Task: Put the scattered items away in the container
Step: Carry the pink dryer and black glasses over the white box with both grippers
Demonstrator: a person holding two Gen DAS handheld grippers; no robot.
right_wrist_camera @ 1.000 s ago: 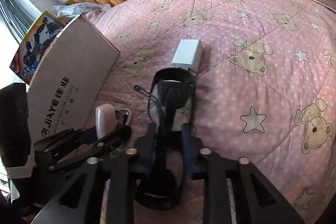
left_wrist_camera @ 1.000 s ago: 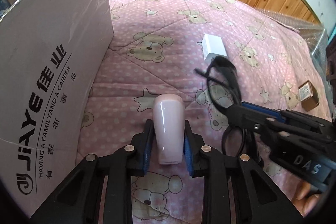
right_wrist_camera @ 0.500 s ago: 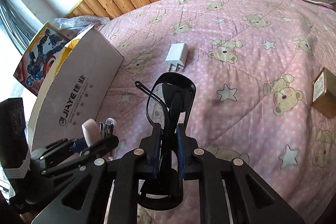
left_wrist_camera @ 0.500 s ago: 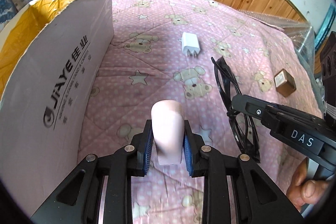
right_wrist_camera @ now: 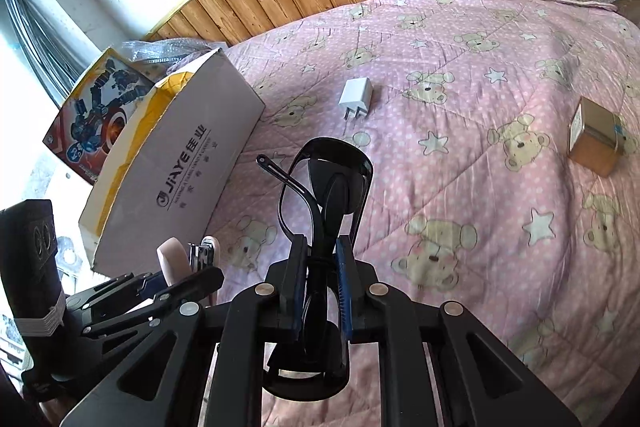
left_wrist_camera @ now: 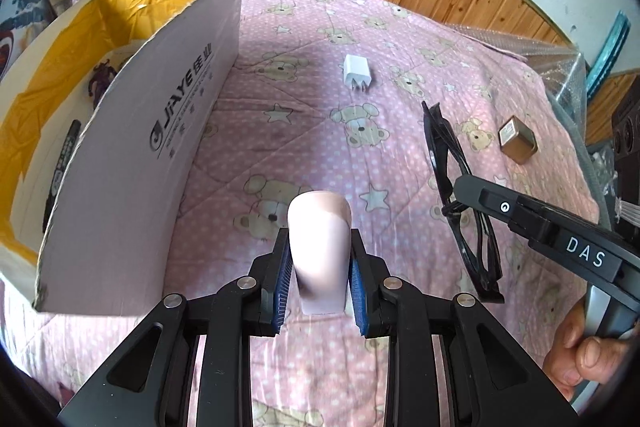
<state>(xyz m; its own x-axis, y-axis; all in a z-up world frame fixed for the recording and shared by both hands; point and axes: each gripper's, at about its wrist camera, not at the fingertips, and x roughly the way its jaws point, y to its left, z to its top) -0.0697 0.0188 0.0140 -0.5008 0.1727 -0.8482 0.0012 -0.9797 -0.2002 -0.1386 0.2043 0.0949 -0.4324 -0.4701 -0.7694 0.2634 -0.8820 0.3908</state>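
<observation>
Item: pale pink bottle (left_wrist_camera: pixel 319 247), smooth, rigid, probably light and slippery; the left claw (left_wrist_camera: pixel 319 281) is gripping it around the body, above the bed (left_wrist_camera: pixel 312 131) beside the cardboard box (left_wrist_camera: pixel 160 131).

Item: black glasses (right_wrist_camera: pixel 324 195), thin and likely fragile; the right claw (right_wrist_camera: pixel 322 287) is pinching them at the folded frame.

Charger (left_wrist_camera: pixel 357 71) and small brown box (left_wrist_camera: pixel 517 140) are lying loose.

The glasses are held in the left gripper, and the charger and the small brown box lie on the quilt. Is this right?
Not quite. The glasses are held in the right gripper, as the right wrist view shows; the left gripper holds a pink object. The charger and the small brown box do lie on the quilt.
</observation>
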